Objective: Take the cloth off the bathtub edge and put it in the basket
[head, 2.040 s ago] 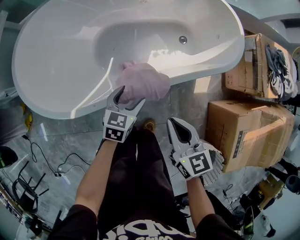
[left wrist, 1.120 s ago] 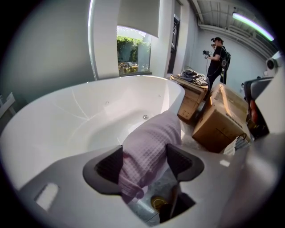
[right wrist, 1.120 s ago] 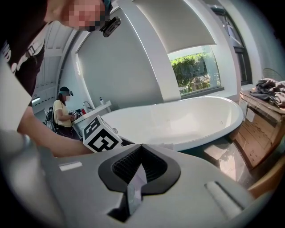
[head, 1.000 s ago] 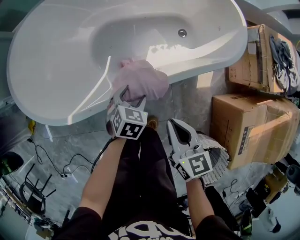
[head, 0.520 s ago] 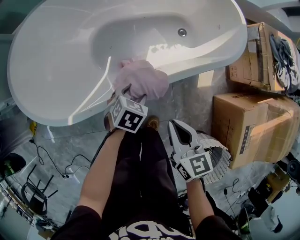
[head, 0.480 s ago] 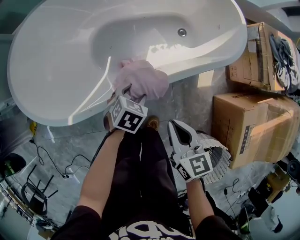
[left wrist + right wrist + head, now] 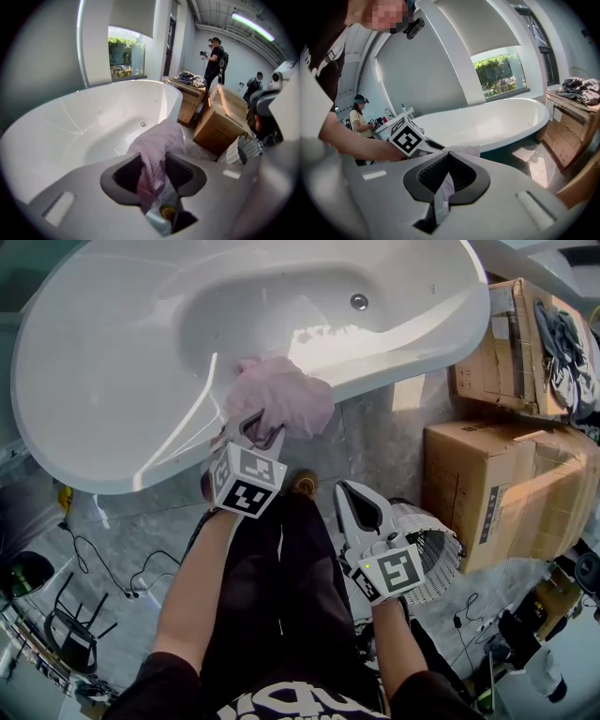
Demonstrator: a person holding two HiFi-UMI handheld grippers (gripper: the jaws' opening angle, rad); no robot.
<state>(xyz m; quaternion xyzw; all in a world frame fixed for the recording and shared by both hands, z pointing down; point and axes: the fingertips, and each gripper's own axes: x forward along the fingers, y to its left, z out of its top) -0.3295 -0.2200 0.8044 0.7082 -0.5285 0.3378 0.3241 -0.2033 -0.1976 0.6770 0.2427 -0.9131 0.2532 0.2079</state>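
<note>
2 boxes (image 7: 497, 493) beside basket (image 7: 437, 563); left gripper (image 7: 259, 429) just closing onto cloth (image 7: 281, 395), right gripper (image 7: 349, 489) closed

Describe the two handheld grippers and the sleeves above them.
Both the left gripper and the right gripper are light grey plastic with black-lined, tapering fingers. Each carries a white cube printed with black square markers; the right one's body shows a small green light. The forearms are bare, below short black sleeves.

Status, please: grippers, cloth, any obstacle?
Left gripper has just been closing, now pinching cloth. Right gripper shut, empty, near basket. Cloth draped on tub edge, not lifted. Nothing in the way.
</note>
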